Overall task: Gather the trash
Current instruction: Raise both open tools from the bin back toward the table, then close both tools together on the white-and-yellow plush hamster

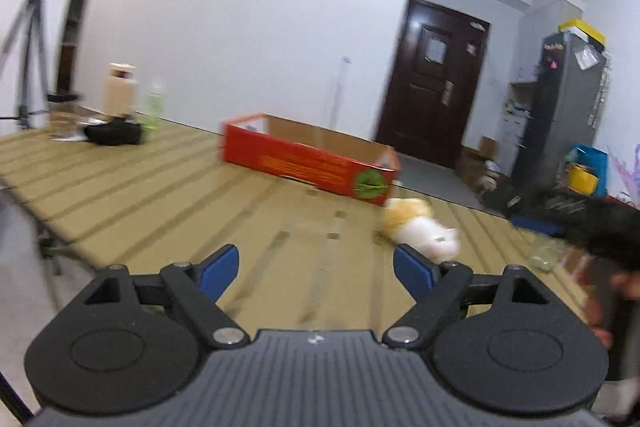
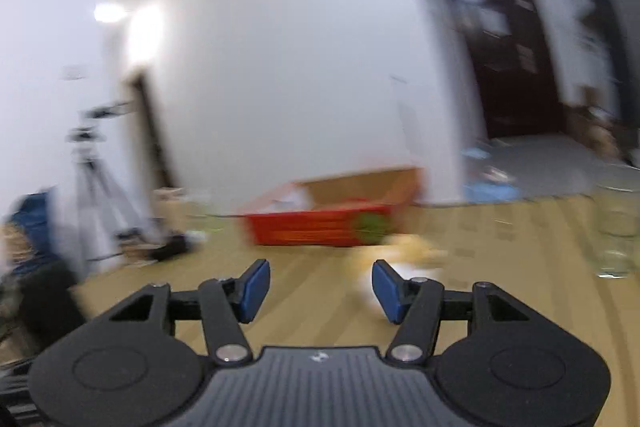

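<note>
Ahead, your slatted table [image 1: 160, 195] carries one red open-topped box [image 1: 308, 159] near its far edge, long axis along that edge. One plush toy [image 1: 420, 231] lies just before the box's right end. Both your left gripper [image 1: 316, 267] and right gripper [image 2: 320, 287] are spread, holding nothing.

On the table [image 1: 160, 195] the open box [image 1: 308, 163] sits mid-way, plush toy [image 1: 420, 231] just in front-right of it, bottles [image 1: 120, 91] way off left.
</note>
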Demonstrator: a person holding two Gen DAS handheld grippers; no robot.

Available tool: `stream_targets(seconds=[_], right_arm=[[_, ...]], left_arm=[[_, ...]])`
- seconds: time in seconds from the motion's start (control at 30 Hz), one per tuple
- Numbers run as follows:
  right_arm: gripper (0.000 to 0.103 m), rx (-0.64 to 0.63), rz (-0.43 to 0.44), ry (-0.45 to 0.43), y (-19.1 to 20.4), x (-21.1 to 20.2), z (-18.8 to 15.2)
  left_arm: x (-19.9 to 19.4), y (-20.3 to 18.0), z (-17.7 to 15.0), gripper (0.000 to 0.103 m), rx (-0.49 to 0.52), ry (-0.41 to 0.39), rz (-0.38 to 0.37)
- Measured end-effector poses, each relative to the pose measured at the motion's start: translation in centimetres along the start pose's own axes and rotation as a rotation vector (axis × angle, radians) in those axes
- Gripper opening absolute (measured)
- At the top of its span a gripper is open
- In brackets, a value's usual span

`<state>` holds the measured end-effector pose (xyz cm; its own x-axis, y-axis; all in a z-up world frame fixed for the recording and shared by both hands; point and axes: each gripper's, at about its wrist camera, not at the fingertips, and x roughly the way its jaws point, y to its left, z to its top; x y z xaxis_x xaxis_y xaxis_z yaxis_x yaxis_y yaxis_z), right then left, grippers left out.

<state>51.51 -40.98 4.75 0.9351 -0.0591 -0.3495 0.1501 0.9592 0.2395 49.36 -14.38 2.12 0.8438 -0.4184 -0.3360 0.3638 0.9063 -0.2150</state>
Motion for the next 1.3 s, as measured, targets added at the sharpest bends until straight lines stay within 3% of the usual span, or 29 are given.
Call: stream_targets(seconds=[0.03,0.1,0.23,0.3,0.4,0.47,0.57,0.67,0.77,0.83,0.93,0.97,1.0,1.1,1.3], right_arm=[[0.054,0.007,-0.043,0.038,-1.3,1.9,0.6],[0.04,0.048,-0.093,0.099,-3.7,5.2,1.2],[0.039,0.052,-0.168,0.145,-5.7,9.6,1.0],[0.032,0.059,-0.058,0.184,-5.0,10.7,0.3],[0.024,0.014,0.217,0.256,-3.2,10.5,0.1],[0.024,0.044,0.225,0.201,-3.4,9.3,0.8],[0.027,0.033,0.13,0.129,-4.9,8.2,0.9],[0.038,0.036,0.081,0.074,-6.6,6.6,0.2],[0.059,-0.007,0.041,0.043,-6.7,6.9,0.2],[0.06,0.044,0.087,0.077,-6.8,8.1,0.3],[0.058,0.2,0.16,0.143,-7.2,10.1,-0.6],[0.051,0.229,0.176,0.171,-7.2,10.9,-0.9],[0.044,0.237,0.181,0.194,-7.1,11.1,-1.2],[0.038,0.237,0.179,0.18,-7.0,10.7,-1.4],[0.035,0.205,0.21,0.164,-4.6,9.2,-1.0]], left_arm=[[1.5,-0.9,0.6,0.086,-0.003,0.008,-0.002],[5.1,-2.6,1.7,0.086,-0.018,0.042,-0.019],[10.3,-5.0,2.7,0.085,-0.02,0.097,-0.032],[11.9,-5.2,2.8,0.085,-0.015,0.101,-0.025],[13.7,-4.8,3.3,0.085,-0.036,0.09,-0.005],[14.6,-3.9,3.8,0.085,-0.054,0.097,-0.001],[16.2,-2.6,4.0,0.085,-0.084,0.15,0.005],[16.7,-1.4,3.6,0.084,-0.157,0.194,-0.029],[17.0,-0.9,2.8,0.084,-0.257,0.254,-0.122],[17.2,-1.2,2.2,0.082,-0.276,0.268,-0.154],[18.1,-1.5,1.7,0.058,-0.272,0.291,-0.121],[18.6,-1.3,1.5,0.048,-0.288,0.305,-0.128],[18.9,-1.2,1.3,0.047,-0.306,0.315,-0.141],[18.9,-1.0,1.0,0.044,-0.323,0.289,-0.154],[15.7,-0.8,2.0,0.043,-0.333,0.252,-0.141]])
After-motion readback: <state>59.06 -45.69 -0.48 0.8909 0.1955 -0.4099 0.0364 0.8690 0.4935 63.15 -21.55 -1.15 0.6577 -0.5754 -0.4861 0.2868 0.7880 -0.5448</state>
